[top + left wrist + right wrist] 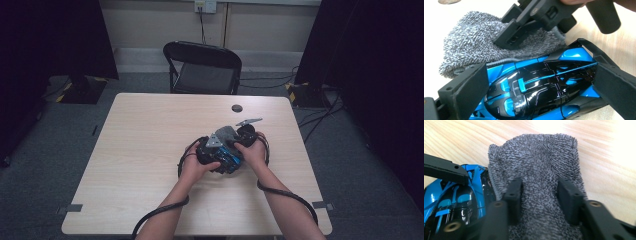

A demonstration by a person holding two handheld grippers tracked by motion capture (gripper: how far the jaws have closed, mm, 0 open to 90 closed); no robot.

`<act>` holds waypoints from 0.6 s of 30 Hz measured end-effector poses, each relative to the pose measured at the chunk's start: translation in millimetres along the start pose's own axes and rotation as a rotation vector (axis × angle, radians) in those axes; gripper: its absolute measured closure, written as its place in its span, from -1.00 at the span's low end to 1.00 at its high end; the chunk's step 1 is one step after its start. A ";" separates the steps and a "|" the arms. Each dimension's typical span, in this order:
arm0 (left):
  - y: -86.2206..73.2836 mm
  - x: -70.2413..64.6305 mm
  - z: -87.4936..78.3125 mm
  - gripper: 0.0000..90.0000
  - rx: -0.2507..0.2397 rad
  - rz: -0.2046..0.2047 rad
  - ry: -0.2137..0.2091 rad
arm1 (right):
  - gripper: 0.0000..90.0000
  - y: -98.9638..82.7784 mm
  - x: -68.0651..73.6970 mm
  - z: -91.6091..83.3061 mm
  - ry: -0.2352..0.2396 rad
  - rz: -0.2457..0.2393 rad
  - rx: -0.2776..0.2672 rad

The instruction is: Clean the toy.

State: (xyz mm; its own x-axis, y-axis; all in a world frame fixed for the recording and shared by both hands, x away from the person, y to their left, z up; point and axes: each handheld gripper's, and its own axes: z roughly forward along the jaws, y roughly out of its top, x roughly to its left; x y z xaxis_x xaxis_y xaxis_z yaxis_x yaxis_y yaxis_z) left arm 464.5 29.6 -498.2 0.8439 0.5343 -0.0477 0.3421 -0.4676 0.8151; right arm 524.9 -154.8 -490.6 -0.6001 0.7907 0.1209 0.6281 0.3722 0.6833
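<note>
The left gripper (536, 82) is clamped across a blue and black toy car (541, 87), one jaw pressed to each side. A bunched grey cloth (536, 170) is pinched between the narrowed jaws of the right gripper (540, 200), just beside the car. Both are held over the wooden table (150, 140), with a black chair (202, 67) beyond.

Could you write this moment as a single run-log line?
left gripper: jaws clamp toy car | right gripper: jaws pinch grey cloth beside car | table
</note>
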 end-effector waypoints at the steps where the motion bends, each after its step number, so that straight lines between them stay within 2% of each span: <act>1: -0.1 0.1 -0.1 -1.00 0.000 0.001 0.000 | 0.53 0.9 0.1 1.7 0.012 -0.024 0.001; 2: -0.1 0.1 -0.1 -1.00 0.000 0.001 0.000 | 0.53 0.9 0.1 1.7 0.012 -0.024 0.001; 3: 0.4 0.1 0.3 -1.00 0.001 0.002 -0.003 | 0.60 1.5 1.0 2.5 0.024 -0.036 0.004; 5: 0.8 0.0 0.8 -1.00 0.002 0.004 -0.005 | 0.62 2.6 3.4 3.9 0.057 -0.070 0.009; 10: 0.8 -0.2 0.9 -1.00 0.001 0.005 -0.004 | 0.66 4.0 8.9 4.1 0.069 -0.116 0.021; 18: 0.7 0.4 0.9 -1.00 0.000 0.007 -0.008 | 0.68 2.0 3.9 -1.0 0.124 -0.145 0.028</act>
State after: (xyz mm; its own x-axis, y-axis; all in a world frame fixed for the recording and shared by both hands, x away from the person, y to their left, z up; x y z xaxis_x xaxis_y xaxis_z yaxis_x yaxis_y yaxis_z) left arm 465.4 28.8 -498.2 0.8498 0.5250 -0.0465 0.3360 -0.4717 0.8152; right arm 523.4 -151.5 -488.0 -0.7405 0.6626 0.1119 0.5435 0.4926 0.6796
